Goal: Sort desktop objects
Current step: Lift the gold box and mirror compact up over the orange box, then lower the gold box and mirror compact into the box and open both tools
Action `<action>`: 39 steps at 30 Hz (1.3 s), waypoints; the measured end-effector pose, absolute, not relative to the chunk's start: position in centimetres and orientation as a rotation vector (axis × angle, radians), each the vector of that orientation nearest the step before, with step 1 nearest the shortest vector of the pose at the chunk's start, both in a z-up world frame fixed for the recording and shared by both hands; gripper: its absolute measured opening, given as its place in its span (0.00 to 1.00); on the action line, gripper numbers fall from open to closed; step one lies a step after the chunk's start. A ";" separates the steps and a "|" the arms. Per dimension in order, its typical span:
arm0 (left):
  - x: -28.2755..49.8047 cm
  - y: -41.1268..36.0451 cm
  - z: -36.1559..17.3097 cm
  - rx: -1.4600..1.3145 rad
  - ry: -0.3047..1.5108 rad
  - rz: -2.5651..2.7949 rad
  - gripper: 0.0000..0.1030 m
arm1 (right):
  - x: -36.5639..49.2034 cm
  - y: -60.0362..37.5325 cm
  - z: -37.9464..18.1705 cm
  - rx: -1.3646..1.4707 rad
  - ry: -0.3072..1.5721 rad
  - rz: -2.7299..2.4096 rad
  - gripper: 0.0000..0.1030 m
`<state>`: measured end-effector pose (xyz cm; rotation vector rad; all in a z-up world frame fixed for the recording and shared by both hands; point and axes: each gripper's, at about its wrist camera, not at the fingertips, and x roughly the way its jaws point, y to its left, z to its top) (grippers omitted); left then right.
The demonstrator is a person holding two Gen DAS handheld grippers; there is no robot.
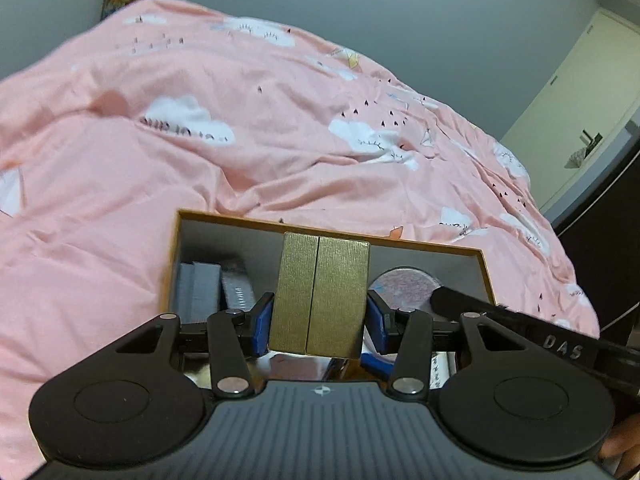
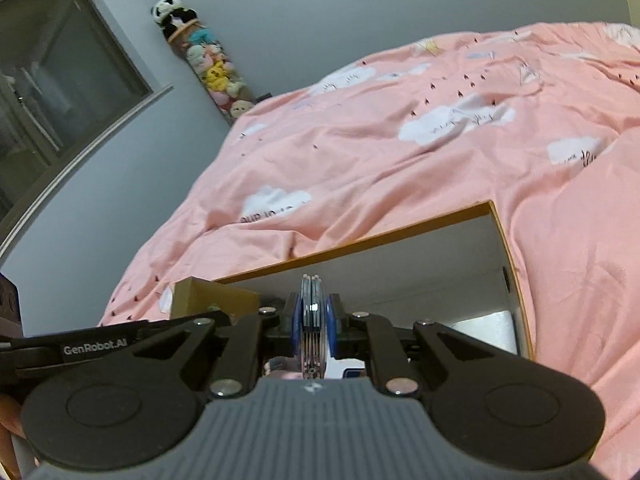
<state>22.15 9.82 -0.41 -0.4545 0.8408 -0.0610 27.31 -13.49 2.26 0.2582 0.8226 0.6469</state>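
Observation:
My left gripper [image 1: 319,318] is shut on a gold box [image 1: 320,294] made of two halves, held upright above an open orange-rimmed storage box [image 1: 486,270]. Inside that box I see a grey staple pack [image 1: 198,292] at the left and a pink round case [image 1: 404,286] at the right. My right gripper [image 2: 313,320] is shut on a thin stack of silvery discs [image 2: 311,308] held on edge, over the same storage box [image 2: 504,240]. The gold box [image 2: 212,300] shows at the left in the right wrist view.
The storage box lies on a bed with a pink cloud-print duvet [image 1: 200,120]. A column of plush toys [image 2: 212,64] stands by the grey wall. A window [image 2: 60,80] is at the left, a door [image 1: 592,100] at the right. The right gripper's arm [image 1: 520,324] crosses the box's right corner.

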 end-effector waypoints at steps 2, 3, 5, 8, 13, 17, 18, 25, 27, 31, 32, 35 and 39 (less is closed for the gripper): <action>22.9 9.7 -1.4 -0.487 0.852 -0.069 0.52 | 27.8 -13.3 1.5 0.247 0.832 0.629 0.14; 23.3 9.6 -1.8 -0.493 0.857 -0.070 0.52 | 28.2 -13.2 1.1 0.244 0.839 0.621 0.14; 24.0 9.3 -2.6 -0.483 0.872 -0.054 0.52 | 28.9 -13.1 0.4 0.247 0.856 0.611 0.14; 24.9 8.9 -3.5 -0.458 0.886 -0.034 0.52 | 29.8 -13.1 -0.5 0.250 0.877 0.600 0.14; 26.1 8.4 -5.0 -0.448 0.917 -0.027 0.52 | 31.0 -12.9 -1.8 0.253 0.903 0.590 0.14; 26.8 7.9 -6.1 -0.405 0.956 0.014 0.53 | 31.9 -12.7 -2.7 0.266 0.926 0.581 0.14; 26.9 7.8 -6.3 -0.401 0.968 0.025 0.52 | 32.1 -12.6 -2.9 0.270 0.933 0.580 0.14; 27.5 7.5 -7.0 -0.383 0.990 0.053 0.53 | 32.8 -11.8 -4.0 0.296 0.982 0.602 0.14; 27.6 7.6 -7.2 -0.391 0.994 0.052 0.53 | 32.8 -11.7 -4.2 0.300 0.989 0.605 0.14; 27.7 7.9 -7.6 -0.419 0.999 0.035 0.53 | 32.8 -11.6 -4.5 0.296 0.994 0.602 0.14; 27.6 8.0 -7.6 -0.423 0.998 0.032 0.53 | 32.8 -11.5 -4.6 0.294 0.996 0.601 0.14; 27.6 8.1 -7.6 -0.431 0.995 0.024 0.55 | 32.8 -11.4 -4.8 0.296 1.007 0.602 0.14; 27.3 8.2 -7.0 -0.415 0.966 0.031 0.57 | 32.9 -11.3 -4.7 0.296 1.005 0.603 0.14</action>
